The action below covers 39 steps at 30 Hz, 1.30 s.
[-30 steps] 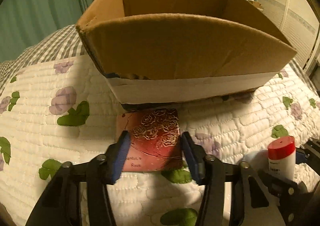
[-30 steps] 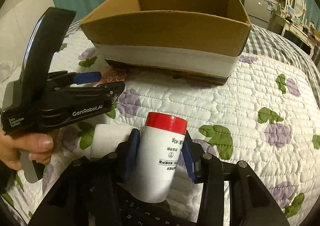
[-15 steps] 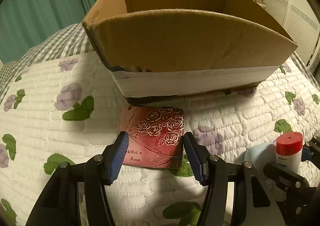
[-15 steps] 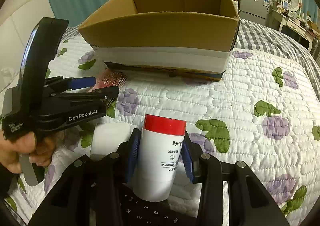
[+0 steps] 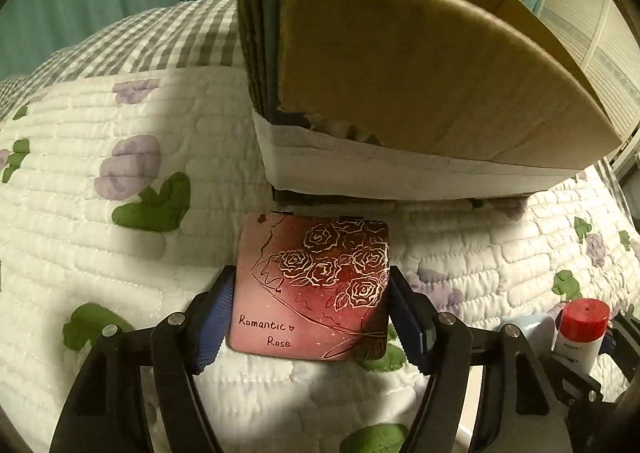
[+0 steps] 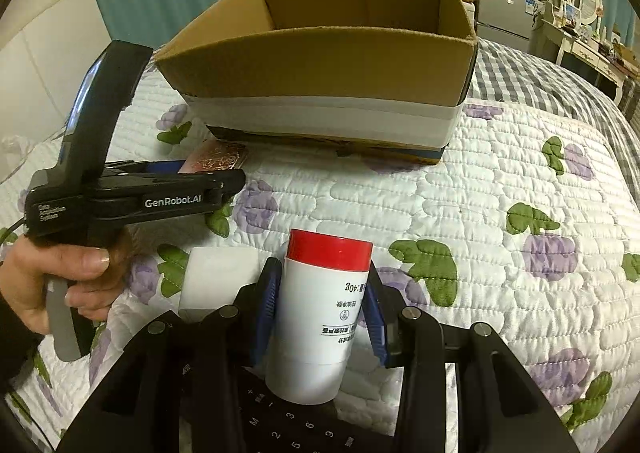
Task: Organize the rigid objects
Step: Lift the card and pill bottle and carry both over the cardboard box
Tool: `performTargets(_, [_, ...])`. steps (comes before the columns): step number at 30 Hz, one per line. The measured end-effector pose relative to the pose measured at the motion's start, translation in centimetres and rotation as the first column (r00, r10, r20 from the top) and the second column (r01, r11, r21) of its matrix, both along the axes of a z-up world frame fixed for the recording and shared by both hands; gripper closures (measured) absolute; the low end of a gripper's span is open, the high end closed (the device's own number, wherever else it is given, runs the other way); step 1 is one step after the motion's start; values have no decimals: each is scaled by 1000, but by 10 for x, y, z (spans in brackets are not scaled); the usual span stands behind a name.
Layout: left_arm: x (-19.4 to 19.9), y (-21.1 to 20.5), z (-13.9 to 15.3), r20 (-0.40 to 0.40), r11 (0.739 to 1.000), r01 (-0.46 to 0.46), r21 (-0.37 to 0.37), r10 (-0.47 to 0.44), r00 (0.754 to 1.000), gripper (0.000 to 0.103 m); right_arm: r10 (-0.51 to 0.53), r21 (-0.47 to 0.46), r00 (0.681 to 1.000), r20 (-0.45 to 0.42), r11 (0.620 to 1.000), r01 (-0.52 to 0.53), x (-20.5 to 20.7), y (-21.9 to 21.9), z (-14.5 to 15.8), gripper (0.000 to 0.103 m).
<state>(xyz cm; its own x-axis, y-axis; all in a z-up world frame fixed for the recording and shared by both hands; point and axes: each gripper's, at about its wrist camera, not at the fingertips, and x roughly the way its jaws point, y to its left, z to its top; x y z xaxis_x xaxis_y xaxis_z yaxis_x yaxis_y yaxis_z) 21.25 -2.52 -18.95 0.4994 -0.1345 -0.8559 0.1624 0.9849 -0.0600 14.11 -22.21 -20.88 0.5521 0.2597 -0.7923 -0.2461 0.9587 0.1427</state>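
A flat red square box printed "Romantic Rose" (image 5: 312,285) lies on the quilt just before the open cardboard box (image 5: 400,73). My left gripper (image 5: 310,287) straddles it: the jaws are opening, one blue pad (image 5: 218,313) at each side edge, neither visibly pressing. From the right wrist view the left gripper (image 6: 208,173) reaches over the rose box (image 6: 218,157), with a hand on its handle. My right gripper (image 6: 322,285) is shut on an upright white bottle with a red cap (image 6: 320,313), also seen as the bottle (image 5: 580,337) at the lower right.
The cardboard box (image 6: 320,65) stands empty as far as I see, wrapped in a white band. A white object (image 6: 216,277) lies left of the bottle, and a black keypad (image 6: 288,425) lies beneath it. A checked blanket, teal curtains and furniture are behind.
The left gripper's jaws widened and it came closer and lower, so its fingers now flank the rose box instead of hovering over it. The right gripper and bottle stayed still.
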Motion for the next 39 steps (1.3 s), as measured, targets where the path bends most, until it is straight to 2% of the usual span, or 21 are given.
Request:
performTargets(7, [-27,15,23,11,1000,-24,1,24,1000,31,-16,5,1000,19,1000,16,-10,-10,7,66])
performTargets(18, [-87,17,54,97,1000,-11,27,8,995,31,-41,-3,998,54,999,42,-34,-16,26,67])
performTargets(26, [-119,23,91,193,1000,-13,16,10,981,31,-79,22,988,133,997,76,-57,-23,66,67])
performTargets(39, [-141,20,169,367,999,20,-33,-7,930,31,-82,25,954,287,997,78,-79,-24,142,67])
